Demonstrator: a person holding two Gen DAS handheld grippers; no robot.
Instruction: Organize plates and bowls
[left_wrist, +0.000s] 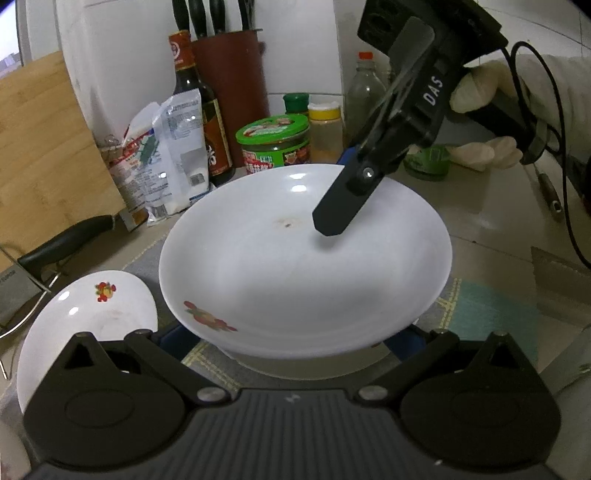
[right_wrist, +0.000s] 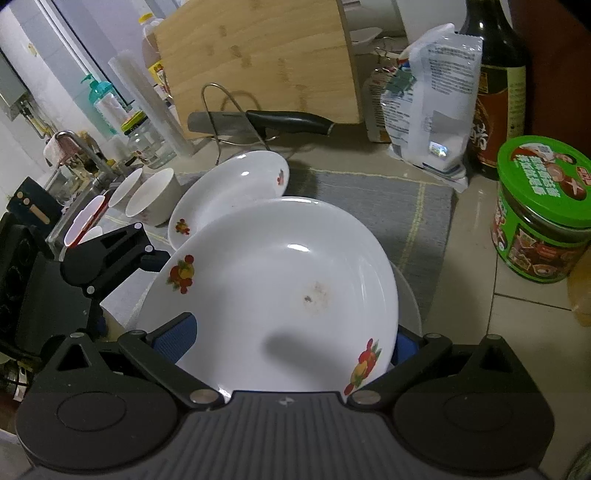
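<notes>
A white deep plate with fruit prints (left_wrist: 303, 266) (right_wrist: 273, 295) sits tilted on top of another white plate whose rim (right_wrist: 408, 295) shows beneath it, over a grey mat. My left gripper (left_wrist: 295, 343) is open, its blue pads on either side of the plate's near edge. My right gripper (right_wrist: 291, 347) is open too, straddling the plate's opposite edge; one of its black fingers (left_wrist: 343, 206) hangs over the plate's inside in the left wrist view. A second fruit-print plate (left_wrist: 88, 325) (right_wrist: 229, 188) lies beside. White bowls (right_wrist: 147, 199) stand further off.
A green-lidded jar (left_wrist: 275, 144) (right_wrist: 543, 210), soy sauce bottle (left_wrist: 203, 110), salt bags (right_wrist: 432, 103), a knife (right_wrist: 288, 120), a wire rack (right_wrist: 236, 122) and a wooden cutting board (right_wrist: 258, 55) crowd the counter. The sink tap (right_wrist: 74, 147) is at the left.
</notes>
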